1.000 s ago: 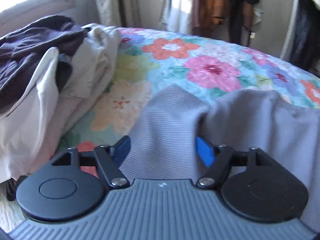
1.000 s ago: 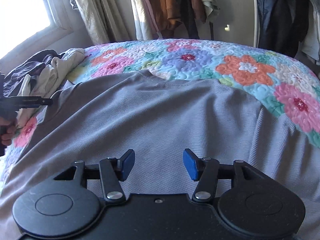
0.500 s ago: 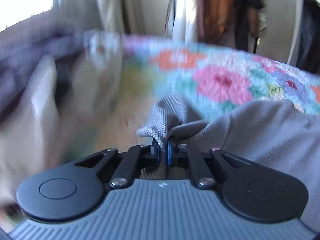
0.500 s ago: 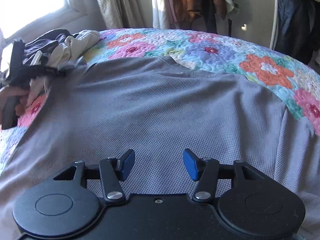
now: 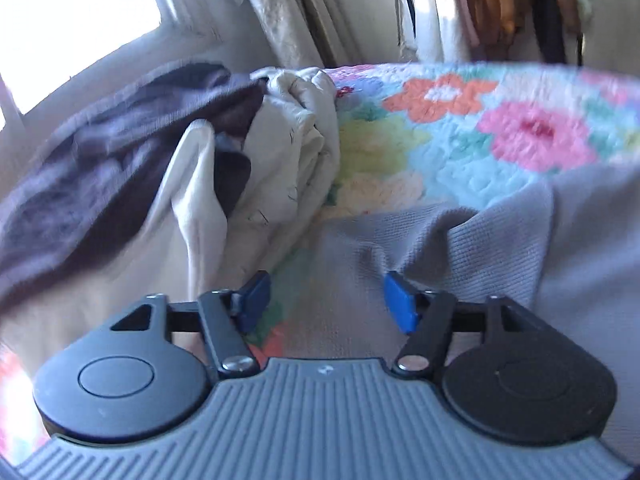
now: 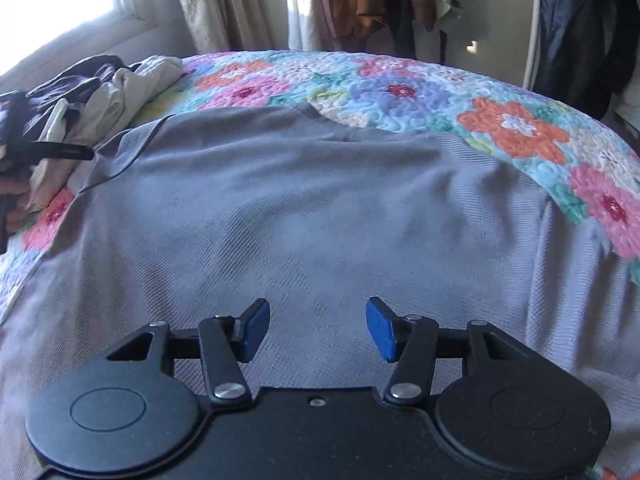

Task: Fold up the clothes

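Now grey shirt [image 5: 360, 248] — between spread fingers [image 5: 400, 304].

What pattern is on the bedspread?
The bedspread has a multicoloured floral quilt pattern; clearest in the right wrist view.

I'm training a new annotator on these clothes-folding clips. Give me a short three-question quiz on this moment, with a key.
1. True or false: the left tool is clamped on the gray shirt.
2. Which clothes lie in the pile by the window? A) dark and cream ones B) red ones C) striped ones
3. Fill in: the gray shirt lies spread on a quilt patterned with ____.

Key
1. False: its jaws stand open, with a rumpled fold of the shirt ahead of them.
2. A
3. Flowers
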{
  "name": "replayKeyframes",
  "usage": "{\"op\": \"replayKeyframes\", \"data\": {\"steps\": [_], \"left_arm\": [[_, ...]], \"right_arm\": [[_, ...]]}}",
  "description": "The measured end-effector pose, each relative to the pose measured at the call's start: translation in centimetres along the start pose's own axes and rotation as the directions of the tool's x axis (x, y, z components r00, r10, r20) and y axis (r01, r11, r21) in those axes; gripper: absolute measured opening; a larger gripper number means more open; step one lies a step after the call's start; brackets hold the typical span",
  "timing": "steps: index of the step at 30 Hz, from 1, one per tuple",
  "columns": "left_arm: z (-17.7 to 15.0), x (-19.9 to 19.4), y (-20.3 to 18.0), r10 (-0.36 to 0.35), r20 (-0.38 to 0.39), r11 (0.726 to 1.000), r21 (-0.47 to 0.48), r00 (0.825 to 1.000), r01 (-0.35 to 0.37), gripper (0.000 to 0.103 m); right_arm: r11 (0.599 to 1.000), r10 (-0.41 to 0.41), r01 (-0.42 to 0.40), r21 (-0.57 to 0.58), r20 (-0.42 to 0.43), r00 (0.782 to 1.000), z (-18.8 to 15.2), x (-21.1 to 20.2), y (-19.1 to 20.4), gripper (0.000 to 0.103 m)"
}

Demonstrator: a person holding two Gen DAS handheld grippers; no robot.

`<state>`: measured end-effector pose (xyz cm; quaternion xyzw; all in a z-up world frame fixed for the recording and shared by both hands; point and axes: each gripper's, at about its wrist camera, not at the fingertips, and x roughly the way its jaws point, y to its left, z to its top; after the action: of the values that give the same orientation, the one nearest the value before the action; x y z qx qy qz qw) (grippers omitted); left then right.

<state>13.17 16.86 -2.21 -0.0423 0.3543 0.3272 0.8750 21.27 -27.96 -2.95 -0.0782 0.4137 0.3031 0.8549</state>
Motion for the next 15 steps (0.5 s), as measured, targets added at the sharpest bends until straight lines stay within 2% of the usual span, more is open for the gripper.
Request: {"op": "replayKeyframes", "data": {"steps": [2, 4, 8, 10, 11, 12, 13, 14, 15], "left_arm": [[-0.6, 0.0, 2.7, -0.108, -0.019, 0.983, -0.149, 0.994, 0.104, 0.077], [-1.3, 0.9, 3.9, -0.187, -0.056, 0.961, -0.218, 0.981, 0.171, 0.077], [-2.7, 2.9, 3.6, -0.201, -0.119, 0.964, -0.199, 0.972, 0.175, 0.077], [-3.2, 4.0, 3.6, -0.222, -0.128, 0.950, -0.252, 0.967, 0.185, 0.076], [-3.3, 4.2, 3.8, -0.228, -0.110, 0.938, -0.292, 0.967, 0.188, 0.059], [-3.3, 4.3, 3.8, -0.222, -0.091, 0.931, -0.314, 0.971, 0.184, 0.036], [-2.8, 4.3, 3.7, -0.204, -0.091, 0.938, -0.305, 0.975, 0.168, 0.005], [-2.2, 3.8, 3.6, -0.159, -0.079, 0.954, -0.269, 0.984, 0.133, 0.003], [-1.6, 2.8, 3.2, -0.087, -0.033, 0.972, -0.220, 0.996, 0.078, 0.003]], "right_arm": [[0.999, -0.021, 0.021, 0.025, 0.011, 1.000, 0.1, -0.5, -1.0, 0.059], [0.997, -0.049, 0.047, 0.064, 0.022, 0.999, 0.1, -1.2, -2.3, 0.059], [0.981, -0.083, 0.073, 0.182, 0.048, 0.995, -0.4, -3.6, -6.1, 0.059], [0.962, -0.103, 0.084, 0.260, 0.059, 0.993, -0.9, -5.1, -8.4, 0.059], [0.949, -0.114, 0.090, 0.302, 0.062, 0.992, -1.2, -5.9, -9.6, 0.059], [0.933, -0.123, 0.095, 0.346, 0.058, 0.991, -1.6, -6.6, -10.9, 0.059], [0.917, -0.129, 0.098, 0.387, 0.053, 0.990, -2.1, -7.3, -12.0, 0.059], [0.898, -0.138, 0.103, 0.428, 0.051, 0.989, -2.6, -7.9, -13.1, 0.059], [0.873, -0.153, 0.112, 0.475, 0.048, 0.987, -3.3, -8.5, -14.1, 0.059]]}}
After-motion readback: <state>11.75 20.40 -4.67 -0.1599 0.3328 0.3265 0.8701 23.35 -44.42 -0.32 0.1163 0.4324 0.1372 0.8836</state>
